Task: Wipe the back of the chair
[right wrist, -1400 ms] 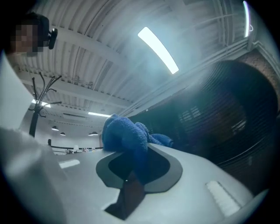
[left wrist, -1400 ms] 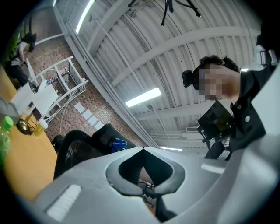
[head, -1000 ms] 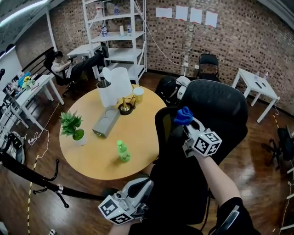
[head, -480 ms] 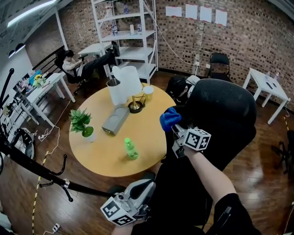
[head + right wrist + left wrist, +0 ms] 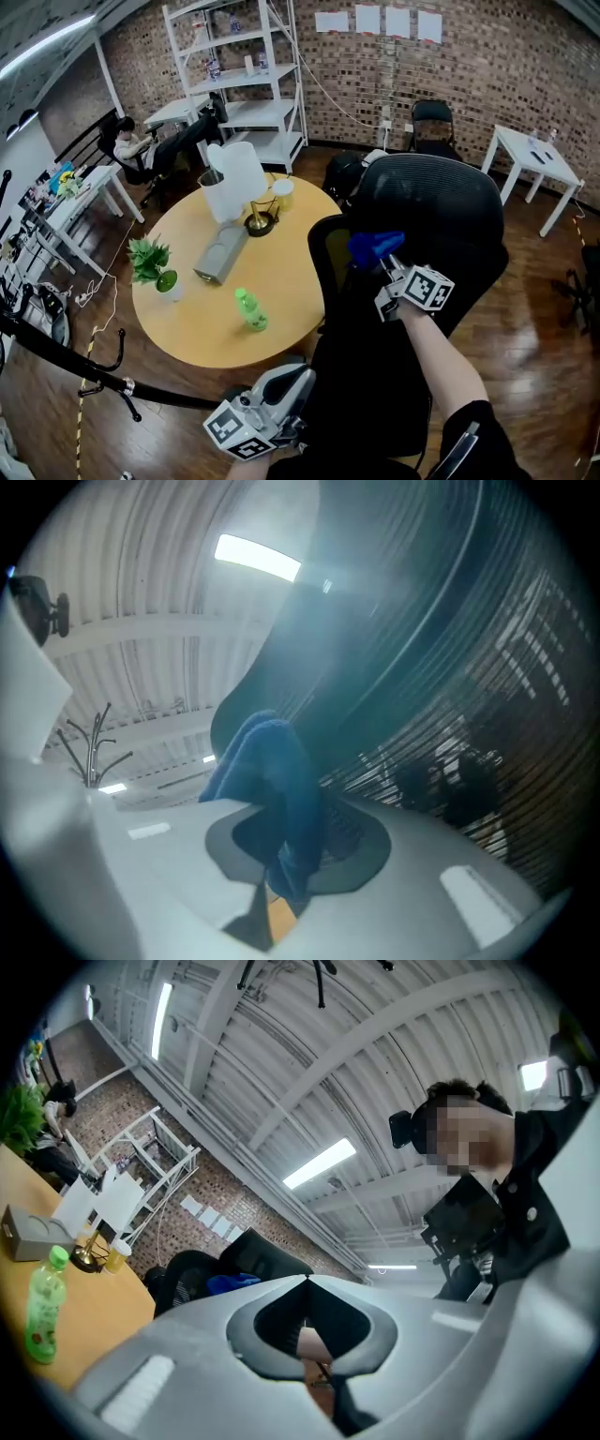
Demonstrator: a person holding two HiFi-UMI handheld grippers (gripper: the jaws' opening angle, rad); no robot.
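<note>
A black mesh office chair stands right of the round table, its back facing me. My right gripper is shut on a blue cloth, which lies against the inner left side of the chair back. Up close in the right gripper view, the blue cloth bunches between the jaws with the dark mesh right behind it. Low at the bottom of the head view, my left gripper hangs away from the chair. Seen along the left gripper, its jaws meet with nothing between them.
A round wooden table at left carries a green bottle, a potted plant, a grey box and a white lamp. White shelving stands behind. A small white table and black chair stand far right.
My right gripper has carried the blue cloth to the right and a little up along the chair back, after sitting further left half a second ago. The left gripper has stayed put.
</note>
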